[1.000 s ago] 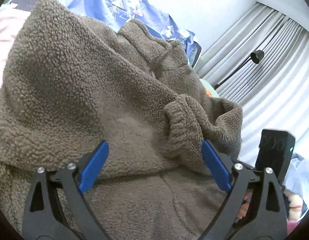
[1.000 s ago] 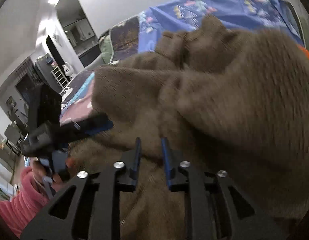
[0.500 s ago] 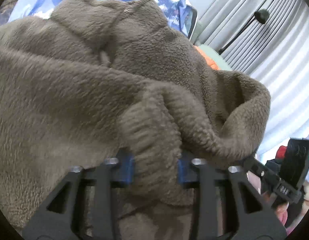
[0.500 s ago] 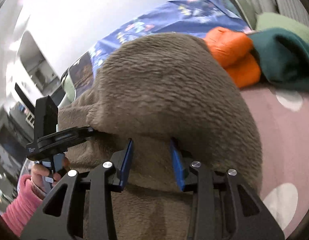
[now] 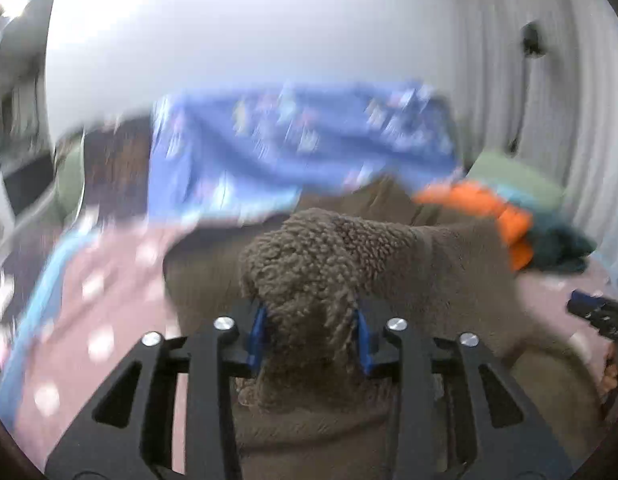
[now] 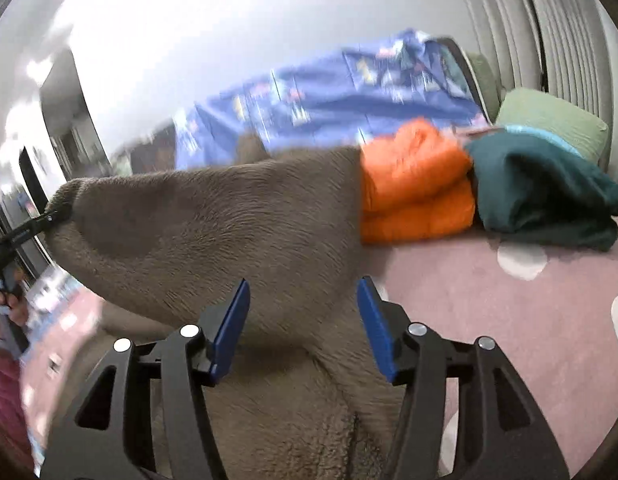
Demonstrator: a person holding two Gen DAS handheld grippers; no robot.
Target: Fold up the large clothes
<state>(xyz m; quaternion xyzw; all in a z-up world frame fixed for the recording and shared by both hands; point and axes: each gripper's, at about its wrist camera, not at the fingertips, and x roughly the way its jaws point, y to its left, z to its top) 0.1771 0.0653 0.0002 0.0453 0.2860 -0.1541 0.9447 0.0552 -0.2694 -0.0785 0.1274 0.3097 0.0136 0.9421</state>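
My left claw (image 5: pixel 309 334) is clenched on a thick bunch of the brown fleece garment (image 5: pixel 449 272), the blue pads pressed into the pile on both sides. From that grip the fleece runs forward and to the right and drapes down onto the pink dotted bedspread (image 5: pixel 109 280). My right claw (image 6: pixel 303 320) is released: its blue pads stand well apart, with the fleece (image 6: pixel 213 224) passing between them but I see no pinch on it. In the right wrist view the garment is stretched toward the left, where the other claw holds its corner at the frame edge. Behind the fleece lie a folded orange garment (image 6: pixel 417 184) and, just beside it, a dark teal garment (image 6: pixel 545 192), with a green pillow (image 6: pixel 553 120) further back. A blue patterned blanket (image 6: pixel 349 92) lies along the far wall. Background in the left wrist view is motion-blurred.
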